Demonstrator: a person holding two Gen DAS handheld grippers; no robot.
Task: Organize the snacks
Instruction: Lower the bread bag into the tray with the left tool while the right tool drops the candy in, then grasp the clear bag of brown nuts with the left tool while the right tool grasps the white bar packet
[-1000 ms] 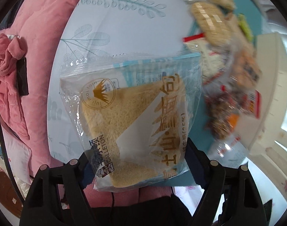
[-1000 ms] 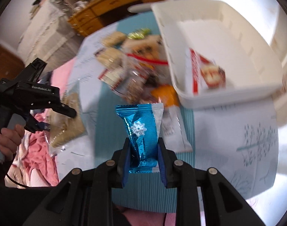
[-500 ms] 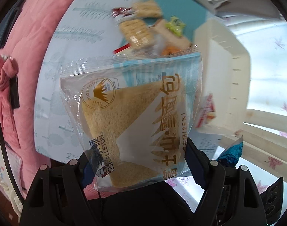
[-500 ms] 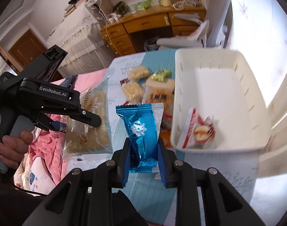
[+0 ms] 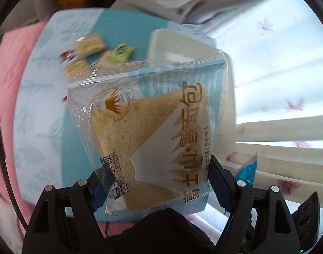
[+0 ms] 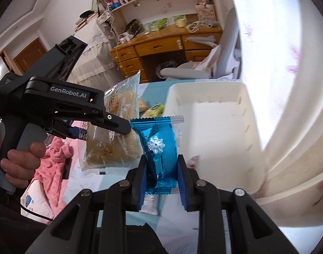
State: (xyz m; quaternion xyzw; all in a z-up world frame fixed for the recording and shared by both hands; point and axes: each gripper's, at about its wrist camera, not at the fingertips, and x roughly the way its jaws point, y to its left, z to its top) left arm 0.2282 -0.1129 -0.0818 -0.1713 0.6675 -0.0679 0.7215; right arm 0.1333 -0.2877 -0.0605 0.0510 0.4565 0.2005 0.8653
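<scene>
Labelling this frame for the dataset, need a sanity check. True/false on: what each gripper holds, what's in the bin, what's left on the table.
1. The left gripper is shut on the bagged bread slice. True.
2. The right gripper has empty jaws. False: it is shut on the blue snowflake packet.
3. The white bin is packed full. False: most of its floor shows bare.
4. Loose snacks, including a green wrapped snack, lie on the table beside the bin. True.
5. Both held packs already rest inside the bin. False: both are held in the air.
</scene>
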